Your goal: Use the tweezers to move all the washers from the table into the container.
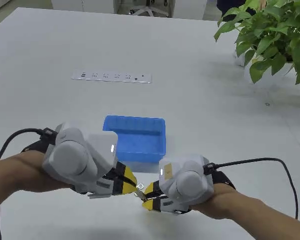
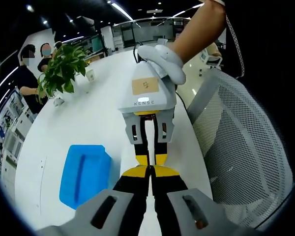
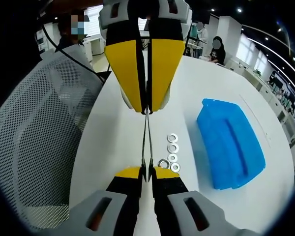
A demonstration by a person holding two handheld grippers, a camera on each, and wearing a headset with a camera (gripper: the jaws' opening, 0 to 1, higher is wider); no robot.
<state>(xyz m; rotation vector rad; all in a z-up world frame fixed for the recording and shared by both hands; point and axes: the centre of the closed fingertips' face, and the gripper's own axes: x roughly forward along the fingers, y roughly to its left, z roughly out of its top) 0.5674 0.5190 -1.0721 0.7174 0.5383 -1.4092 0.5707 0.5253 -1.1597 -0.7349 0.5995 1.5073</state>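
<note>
Head downward, gripper views opposed, sharing container (image 1: pixel 140 151)

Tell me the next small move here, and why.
Probably ease the left gripper open, so the right gripper alone carries the tweezers. Both sets of jaws look shut on them, end to end, while the washers lie on the table beside the blue container.

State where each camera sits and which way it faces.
Head view: on the headset, looking down at left tongs, right tongs, blue container; both forearms show.
Left gripper view: on left tongs, facing right tongs; the right forearm shows.
Right gripper view: on right tongs, facing left tongs, tweezers, washers.
Both gripper views share the container.
</note>
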